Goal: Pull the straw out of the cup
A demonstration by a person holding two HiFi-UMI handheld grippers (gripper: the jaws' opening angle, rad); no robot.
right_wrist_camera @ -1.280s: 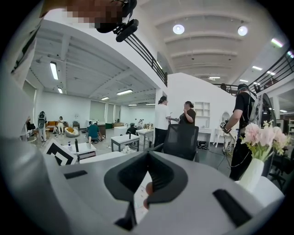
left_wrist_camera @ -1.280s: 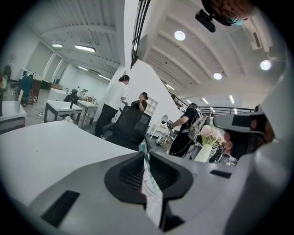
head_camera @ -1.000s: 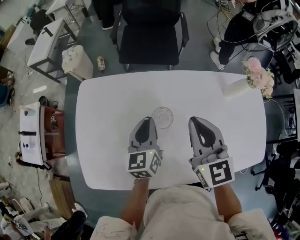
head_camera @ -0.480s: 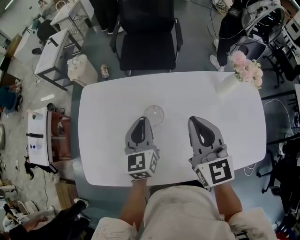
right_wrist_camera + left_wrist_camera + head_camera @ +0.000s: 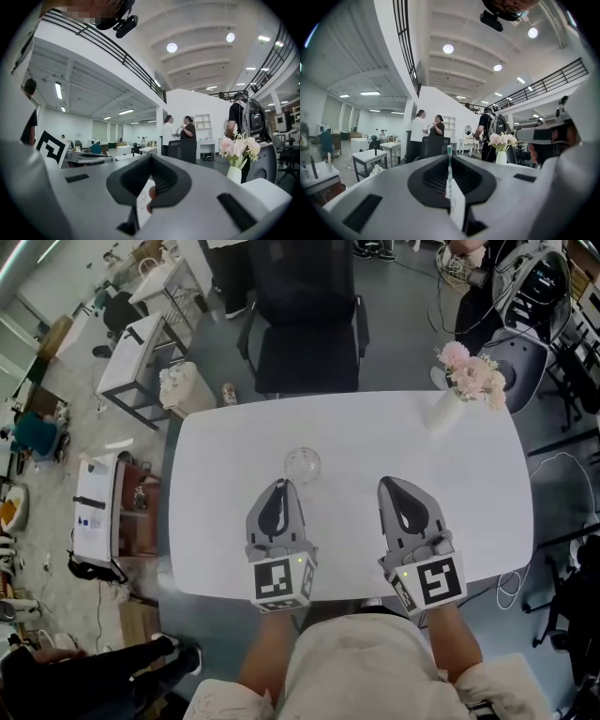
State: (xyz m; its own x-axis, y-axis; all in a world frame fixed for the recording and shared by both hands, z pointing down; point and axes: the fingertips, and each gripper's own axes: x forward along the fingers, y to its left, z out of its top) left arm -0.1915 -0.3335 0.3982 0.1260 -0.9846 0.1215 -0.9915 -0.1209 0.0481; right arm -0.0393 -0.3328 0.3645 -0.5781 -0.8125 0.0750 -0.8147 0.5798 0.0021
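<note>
Pinching straw (image 5: 449, 174) in left claw (image 5: 281, 485).

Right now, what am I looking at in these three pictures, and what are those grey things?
No robot: a person holds a two-jaw gripper in each hand. One picture comes from a camera on the person's head, looking down; the other two from cameras riding on each gripper, looking along its jaws. On the white table stand a clear cup and pink flowers in a vase. The left gripper pinches a thin straw, upright, out of the cup. The right gripper is shut and empty.
</note>
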